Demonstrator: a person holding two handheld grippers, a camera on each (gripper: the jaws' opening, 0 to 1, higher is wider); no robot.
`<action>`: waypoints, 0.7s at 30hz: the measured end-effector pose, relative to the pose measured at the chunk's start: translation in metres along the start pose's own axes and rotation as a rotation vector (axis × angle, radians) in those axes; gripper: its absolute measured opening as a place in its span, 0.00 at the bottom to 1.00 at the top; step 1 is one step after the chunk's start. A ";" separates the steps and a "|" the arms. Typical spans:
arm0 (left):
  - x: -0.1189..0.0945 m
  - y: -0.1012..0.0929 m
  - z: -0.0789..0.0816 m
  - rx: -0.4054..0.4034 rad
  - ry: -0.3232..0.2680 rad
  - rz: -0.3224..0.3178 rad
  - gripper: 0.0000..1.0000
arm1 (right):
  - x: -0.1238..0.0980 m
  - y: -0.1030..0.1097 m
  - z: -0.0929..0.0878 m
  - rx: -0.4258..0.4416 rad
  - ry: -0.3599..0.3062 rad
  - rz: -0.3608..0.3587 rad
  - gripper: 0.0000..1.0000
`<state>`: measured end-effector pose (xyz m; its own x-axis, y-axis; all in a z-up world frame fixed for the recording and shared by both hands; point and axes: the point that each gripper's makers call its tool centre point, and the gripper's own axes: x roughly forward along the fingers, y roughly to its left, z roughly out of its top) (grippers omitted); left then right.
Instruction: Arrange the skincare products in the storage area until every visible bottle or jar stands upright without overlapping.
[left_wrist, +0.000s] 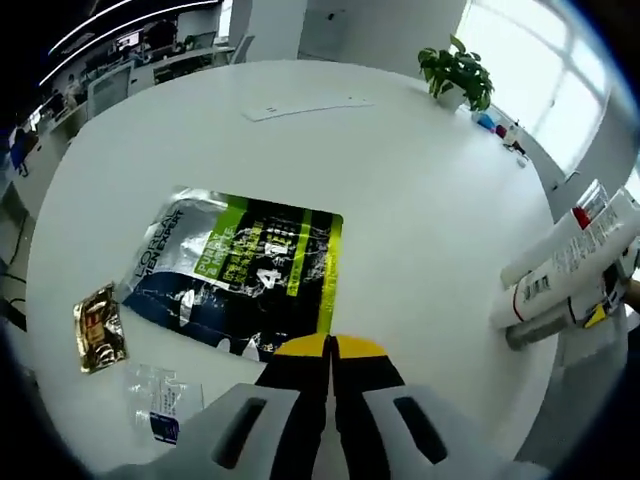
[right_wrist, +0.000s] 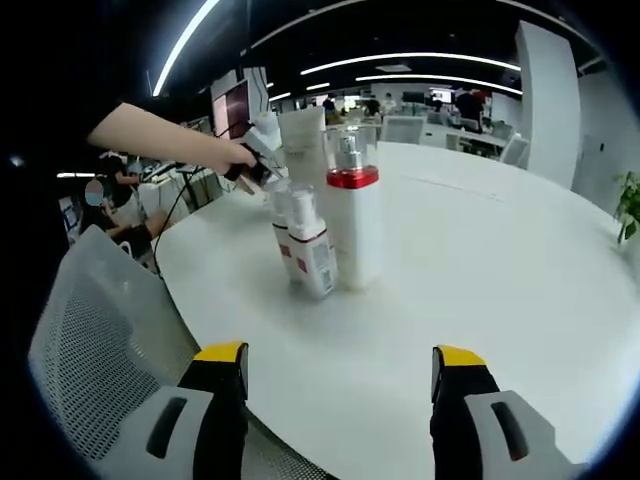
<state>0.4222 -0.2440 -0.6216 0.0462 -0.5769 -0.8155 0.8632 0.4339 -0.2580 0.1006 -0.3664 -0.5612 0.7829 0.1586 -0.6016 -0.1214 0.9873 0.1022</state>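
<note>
In the left gripper view, the left gripper (left_wrist: 330, 350) is hanging over the round white table (left_wrist: 400, 200) with its 2 yellow-tipped jaws pressed together and holding nothing. Just ahead of the tips a green, black and silver sachet pack (left_wrist: 240, 275) is lying flat on the table. Near its left corner a small gold foil packet (left_wrist: 100, 328) is lying flat too, and a small clear packet with a blue label (left_wrist: 162, 400) is sitting closer to the camera, apart from both. A sheet of paper (left_wrist: 300, 105) is resting at the far side of the table, and a potted plant (left_wrist: 457, 75) is standing near the far edge. At the right edge of this view, a cluster of white skincare bottles (left_wrist: 565, 270) is appearing tilted by the camera's roll.

In the right gripper view, the right gripper (right_wrist: 340, 370) is hovering low over the table with its jaws spread wide apart, empty. Ahead of it, 1 tall white bottle with a red collar (right_wrist: 352, 225) is standing upright, with a smaller white bottle (right_wrist: 308, 250) touching its side and leaning slightly. More white containers are crowding behind them; I cannot tell their number. A person's hand (right_wrist: 215, 152) is reaching in toward those rear containers from the left. A mesh chair (right_wrist: 100, 340) is sitting beside the table edge.
</note>
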 end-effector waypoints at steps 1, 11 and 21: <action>-0.003 -0.002 -0.005 0.017 0.002 0.003 0.00 | 0.000 0.000 0.000 -0.005 0.001 0.000 0.80; -0.044 0.015 0.001 -0.167 -0.197 0.167 0.01 | 0.001 0.001 0.001 -0.006 0.000 0.002 0.80; -0.013 0.055 0.026 -0.301 -0.184 0.345 0.53 | 0.001 -0.001 -0.001 0.004 0.006 0.007 0.79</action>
<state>0.4826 -0.2304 -0.6117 0.4153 -0.4648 -0.7819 0.5998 0.7862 -0.1488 0.1008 -0.3669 -0.5626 0.7783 0.1650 -0.6058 -0.1239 0.9862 0.1095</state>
